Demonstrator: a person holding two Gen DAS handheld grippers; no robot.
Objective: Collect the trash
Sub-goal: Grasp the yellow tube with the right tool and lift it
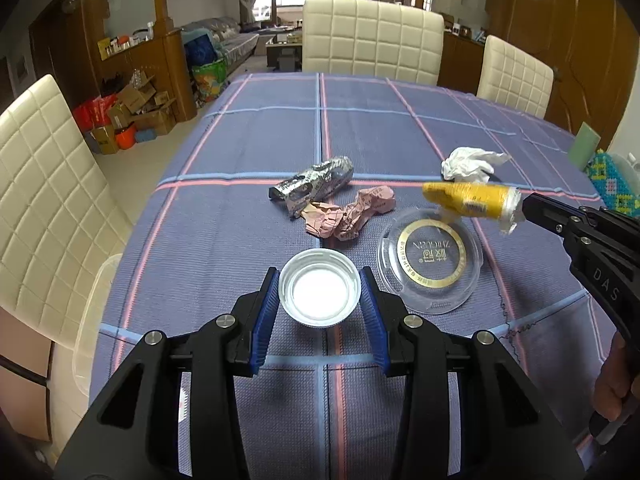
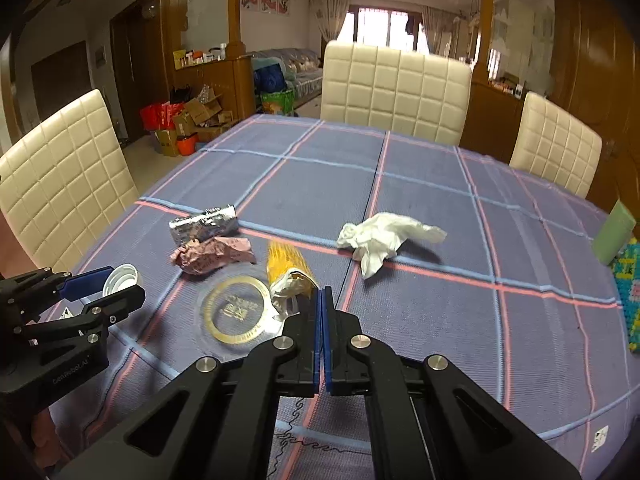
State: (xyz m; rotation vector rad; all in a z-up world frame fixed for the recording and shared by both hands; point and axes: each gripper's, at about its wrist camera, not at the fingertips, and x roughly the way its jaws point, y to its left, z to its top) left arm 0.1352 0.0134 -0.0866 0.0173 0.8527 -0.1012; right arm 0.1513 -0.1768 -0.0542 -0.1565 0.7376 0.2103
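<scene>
My left gripper (image 1: 319,286) is shut on a white plastic cap (image 1: 319,287), open side up; the gripper (image 2: 102,286) and cap (image 2: 122,278) also show in the right wrist view. My right gripper (image 2: 322,292) is shut on the end of a yellow wrapper (image 2: 289,270) and holds it above a clear round lid with a gold ring (image 2: 236,310). The wrapper (image 1: 472,198), the lid (image 1: 430,264) and the right gripper (image 1: 524,206) show in the left wrist view. A silver foil wrapper (image 1: 316,182), crumpled pink paper (image 1: 352,216) and a white tissue (image 1: 468,164) lie on the checked tablecloth (image 1: 248,152).
Cream padded chairs stand at the far side (image 1: 372,40), the left (image 1: 44,184) and the far right (image 1: 516,72). A clear plastic bin rim (image 1: 94,316) shows at the table's left edge. A green block (image 2: 614,232) and a colourful woven item (image 2: 630,292) sit at the right edge.
</scene>
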